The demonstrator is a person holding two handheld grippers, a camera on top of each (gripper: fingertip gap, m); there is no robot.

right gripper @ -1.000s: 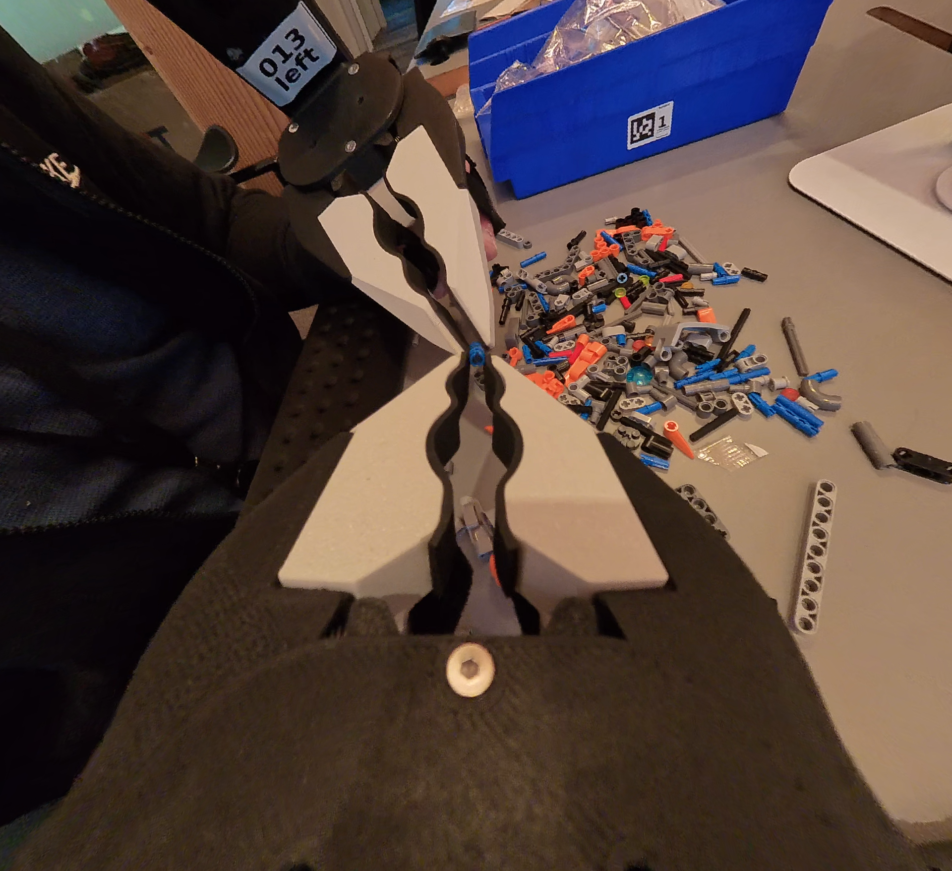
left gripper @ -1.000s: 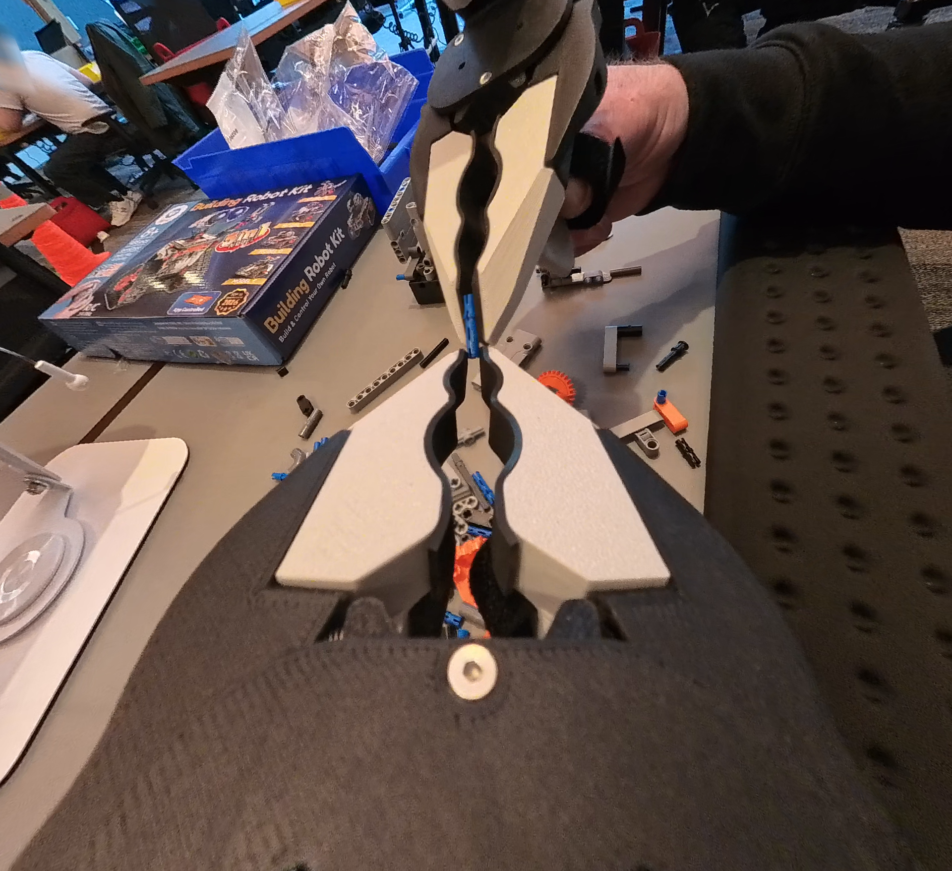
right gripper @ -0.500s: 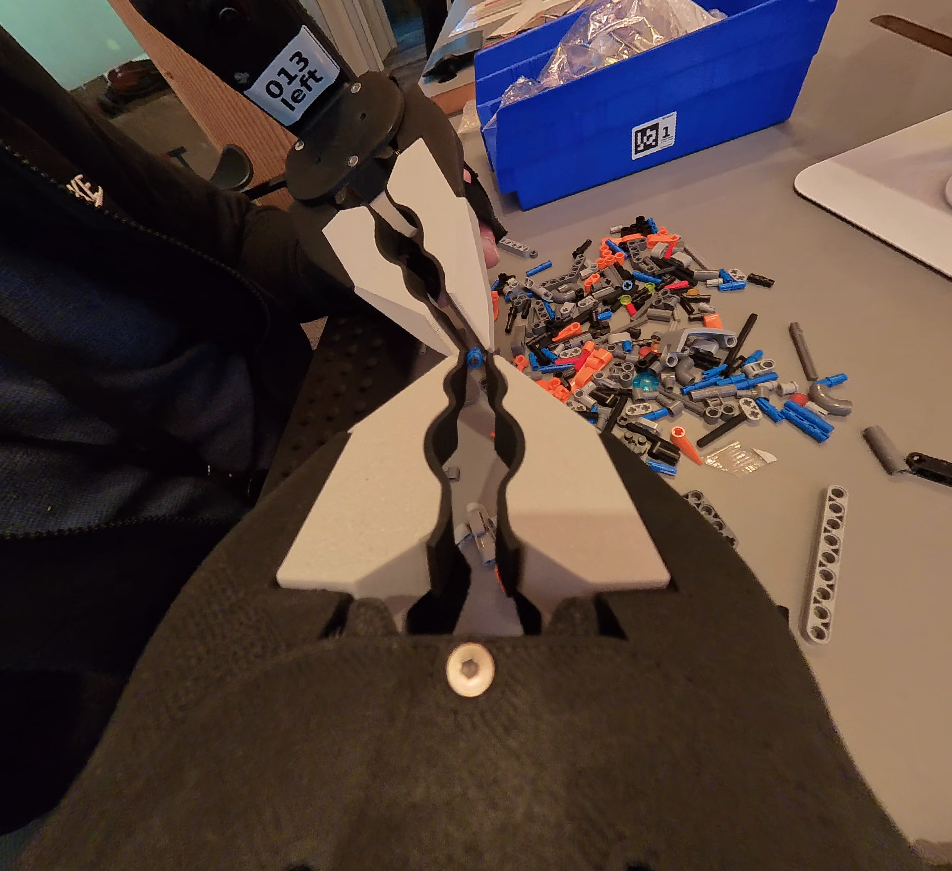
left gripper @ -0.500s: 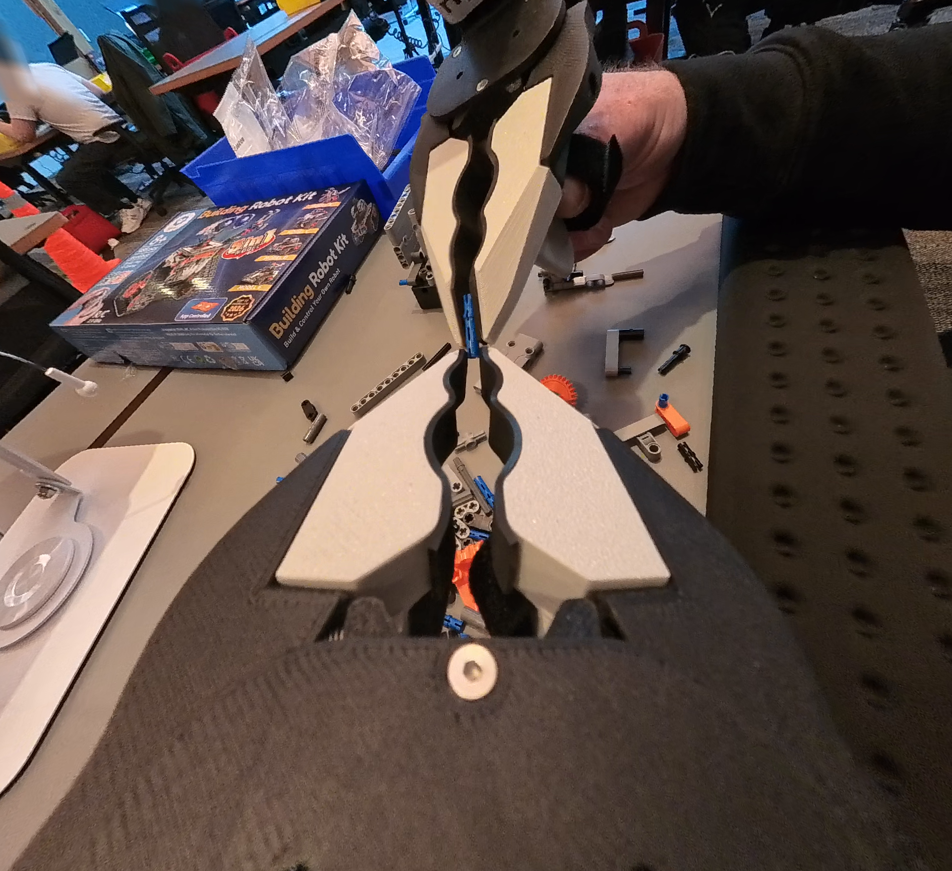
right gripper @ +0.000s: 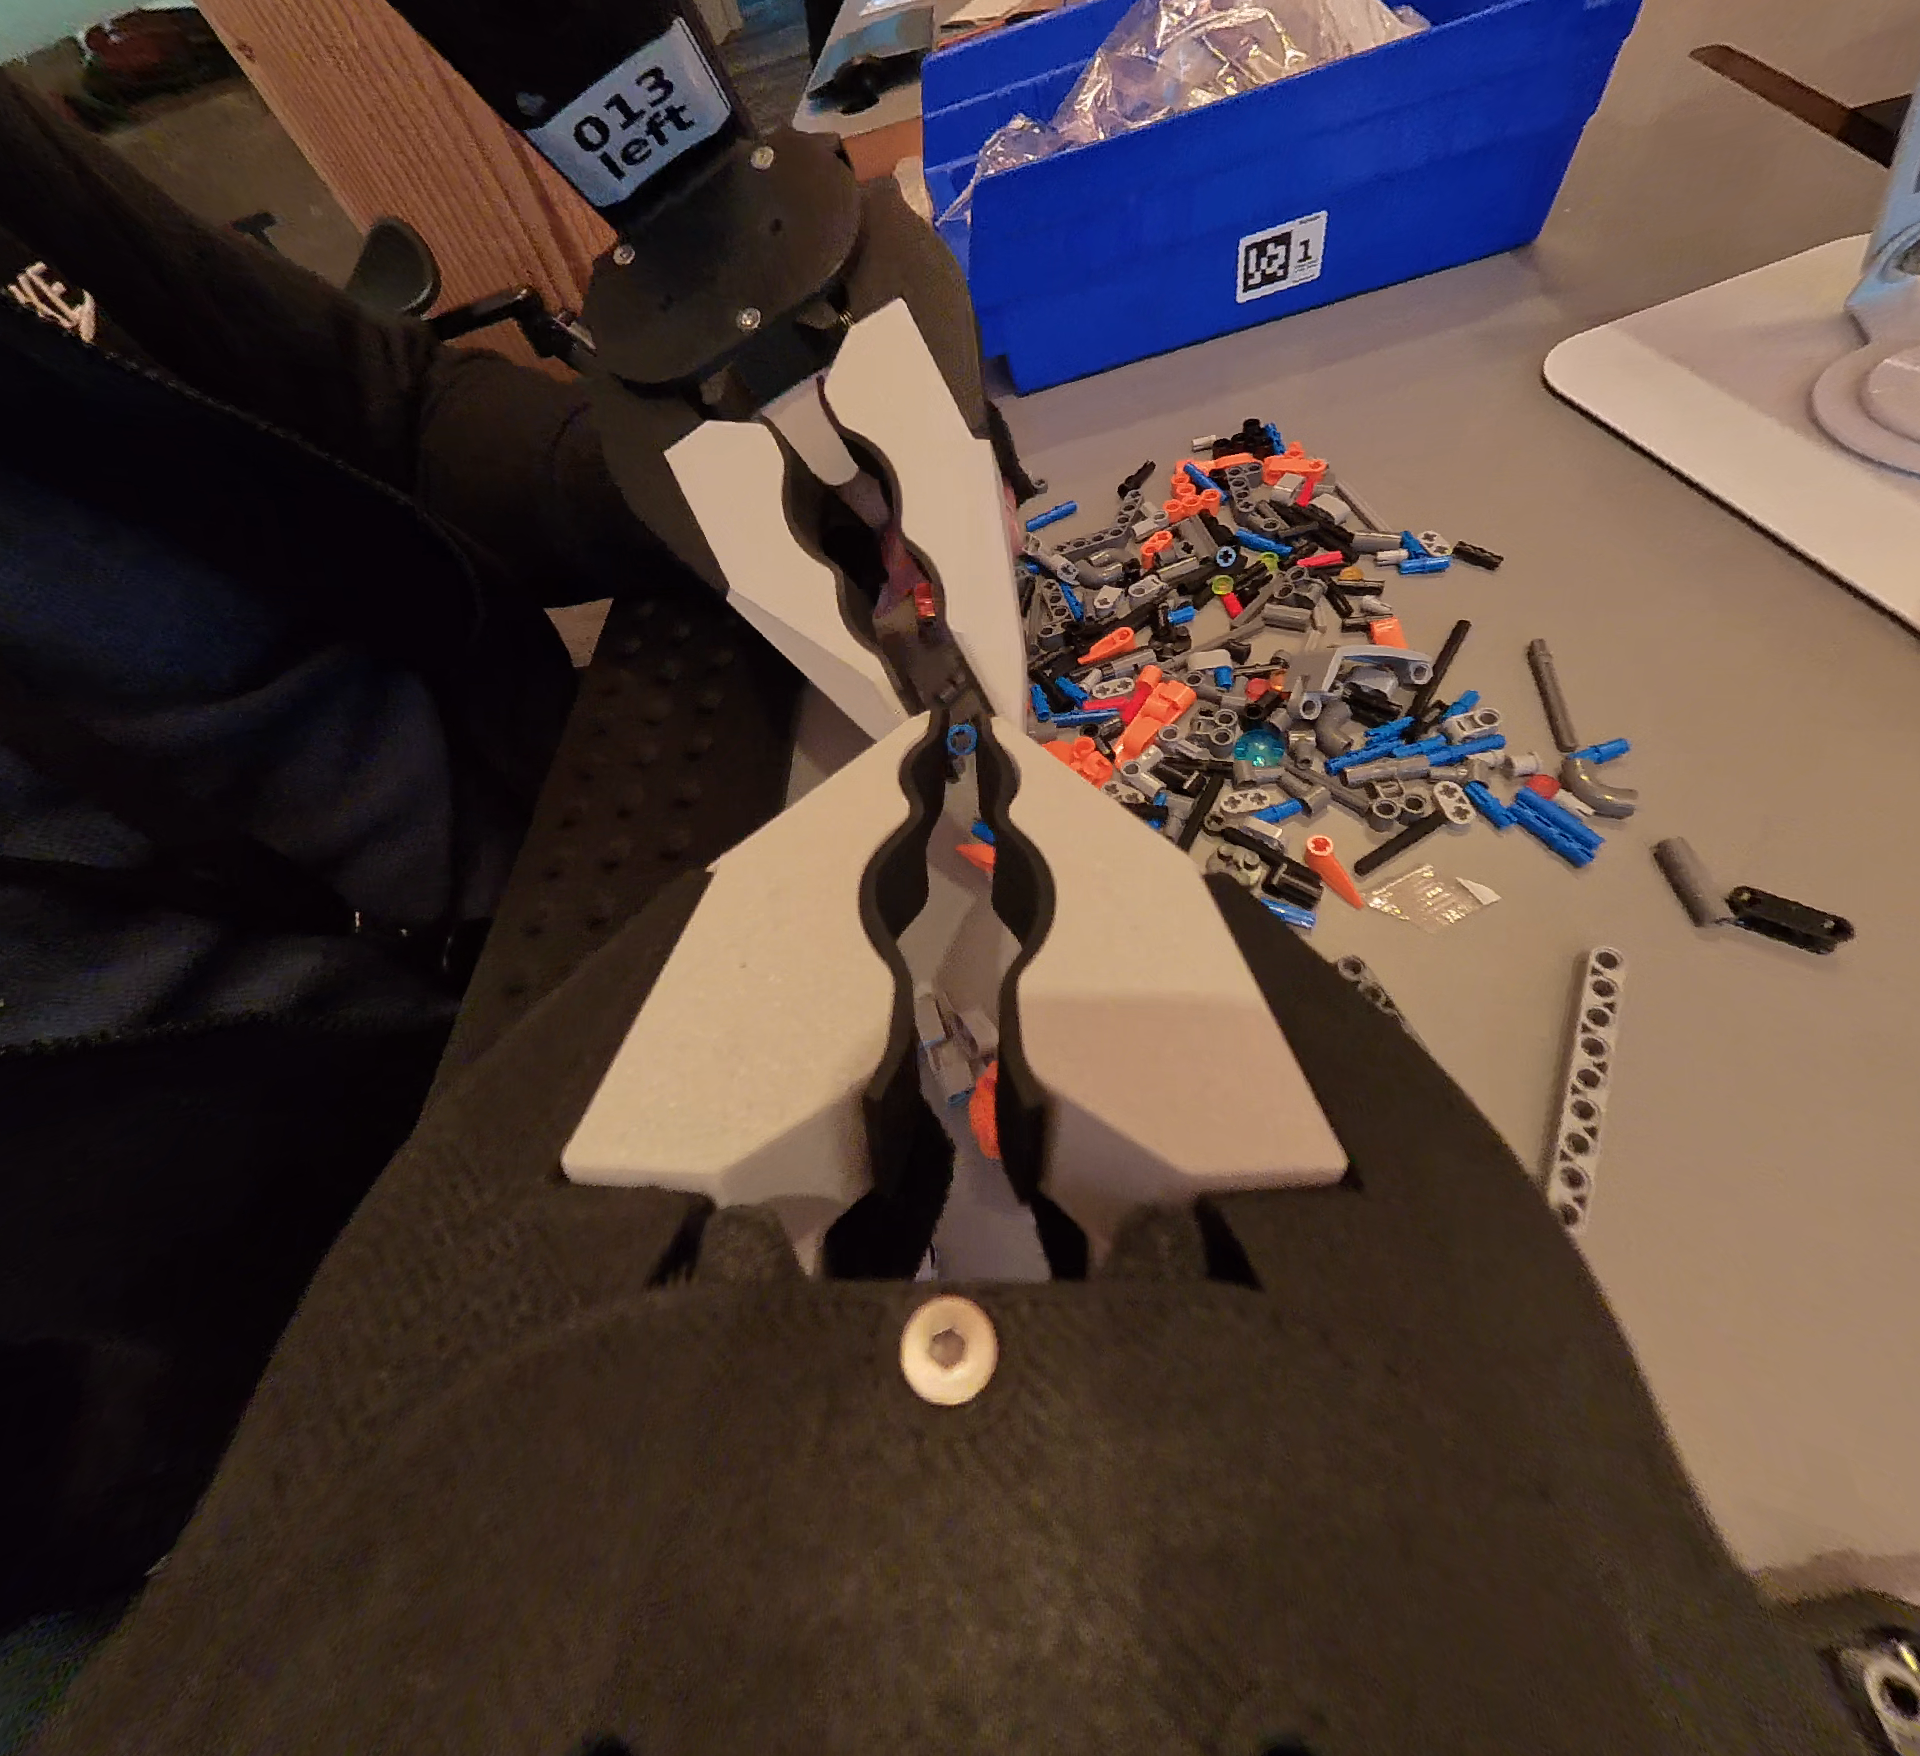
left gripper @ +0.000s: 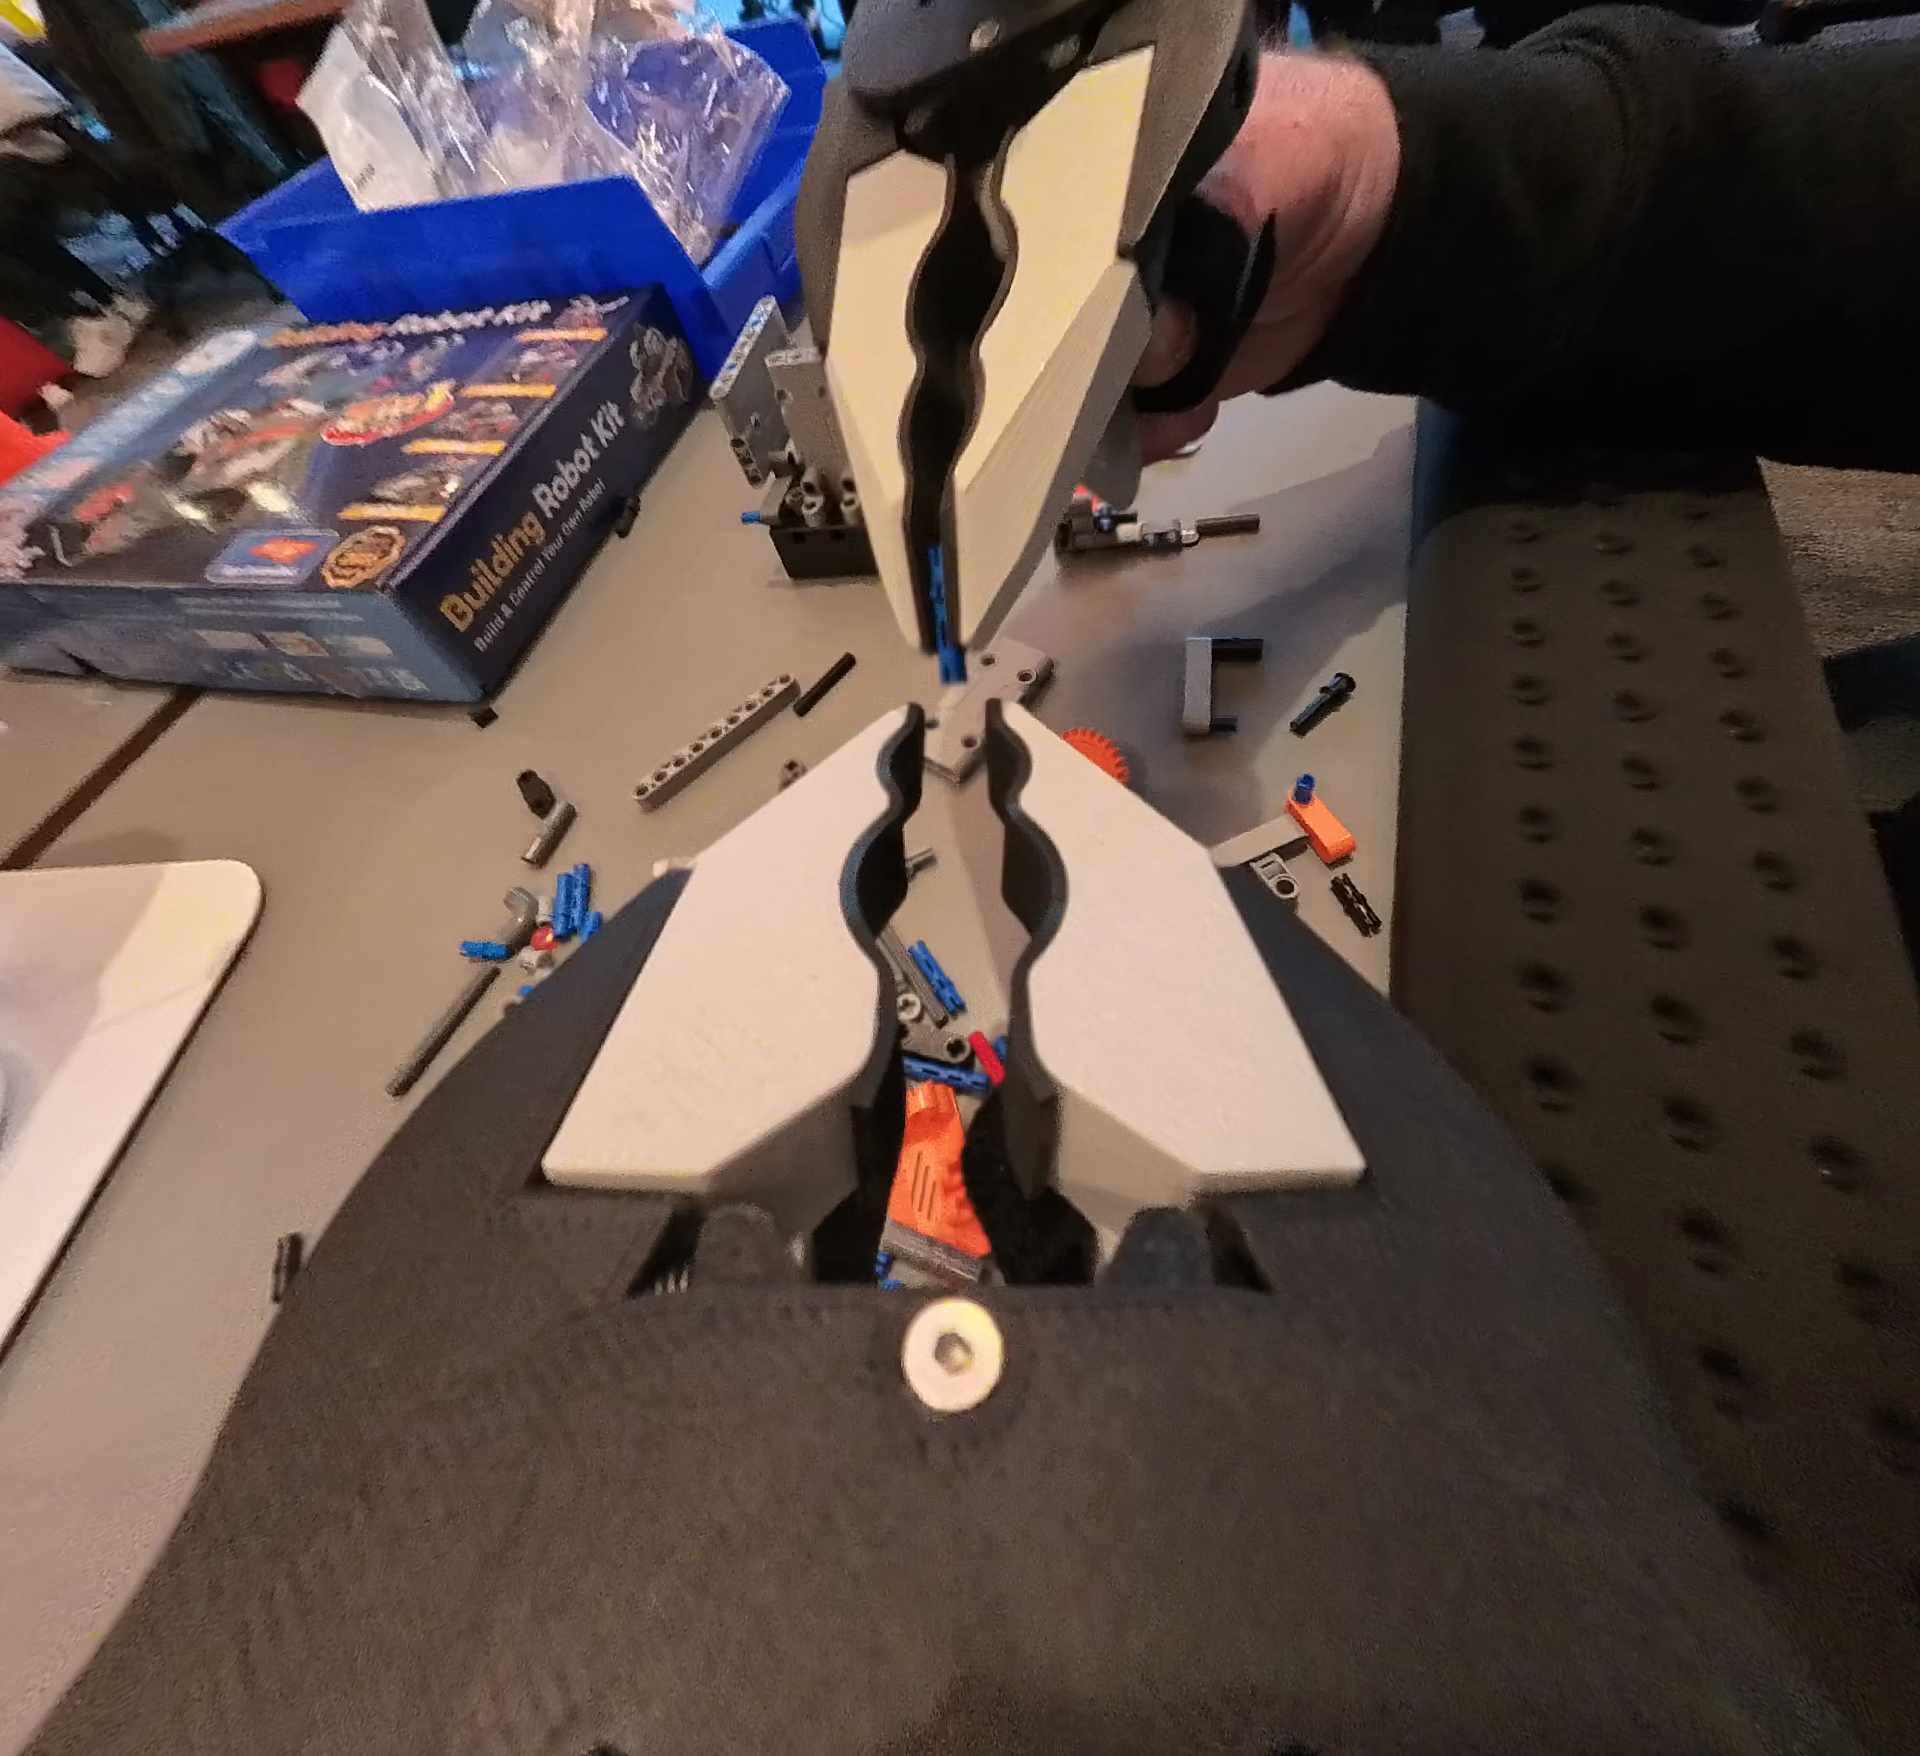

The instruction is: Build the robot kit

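1. Left gripper (left gripper: 954, 719): sporting pale grey wedge fingers (left gripper: 748, 989) with wavy black inner pads, black textured body, one silver hex screw (left gripper: 952, 1355).
2. Right gripper (right gripper: 961, 738): showing identical build.
3. Person wearing black sleeves (left gripper: 1621, 241).

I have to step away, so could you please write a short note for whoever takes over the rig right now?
Right gripper: shut on a blue pin, held above the grey table.
Left gripper: open, empty, tips just short of the pin's free end.
Loose parts pile lies on the table near the blue bin; kit box next to the bin.
The pin is joined to no other part.
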